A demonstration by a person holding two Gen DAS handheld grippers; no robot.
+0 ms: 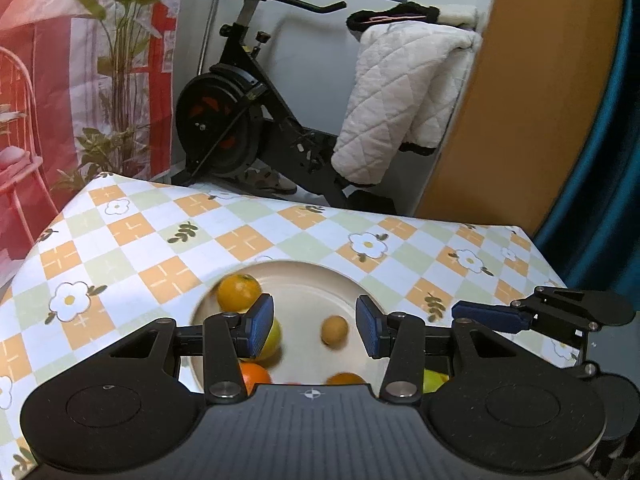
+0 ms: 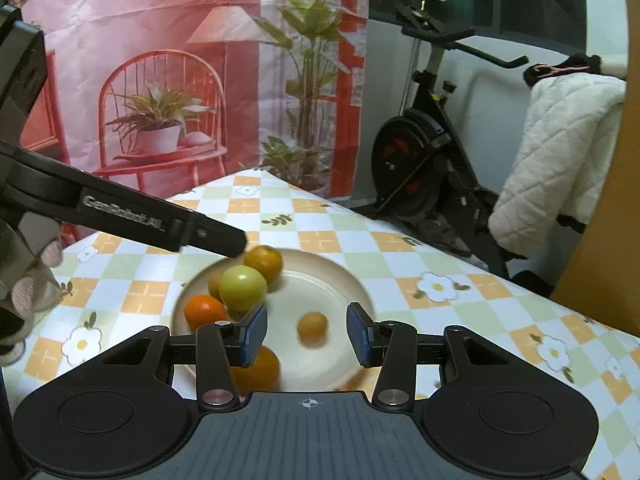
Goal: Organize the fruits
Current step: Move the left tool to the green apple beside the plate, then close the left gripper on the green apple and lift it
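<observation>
From the left wrist we look down over the left gripper (image 1: 315, 329), its blue pads apart with nothing clamped between them. Below it a cream plate (image 1: 316, 276) sits on a table (image 1: 132, 240) covered with a checked, flowered cloth. On the plate we see an orange (image 1: 239, 291) at the far left, a yellow-green fruit (image 1: 274, 338) partly hidden behind the left pad, and a small brownish-yellow fruit (image 1: 334, 330) lying alone in the gap between the pads. More orange fruit shows at the near rim, partly hidden by the gripper body. At the right the right gripper's blue finger (image 1: 490, 315) reaches in over the cloth, just beside the plate. Beyond the table stand an exercise bike (image 1: 240, 108) and a white quilted blanket (image 1: 404, 96).

From the right wrist we see the right gripper (image 2: 307, 338), pads apart and empty. The plate (image 2: 340, 280) holds a cluster at its left: a yellow-green fruit (image 2: 242, 288), an orange (image 2: 264, 262) behind it, a redder orange (image 2: 205, 311) nearer, and another orange (image 2: 258, 366) behind the left pad. The small brownish fruit (image 2: 313, 328) lies apart, toward the middle. The left gripper's black arm (image 2: 120, 216) crosses from the left, its tip close above the far orange.
</observation>
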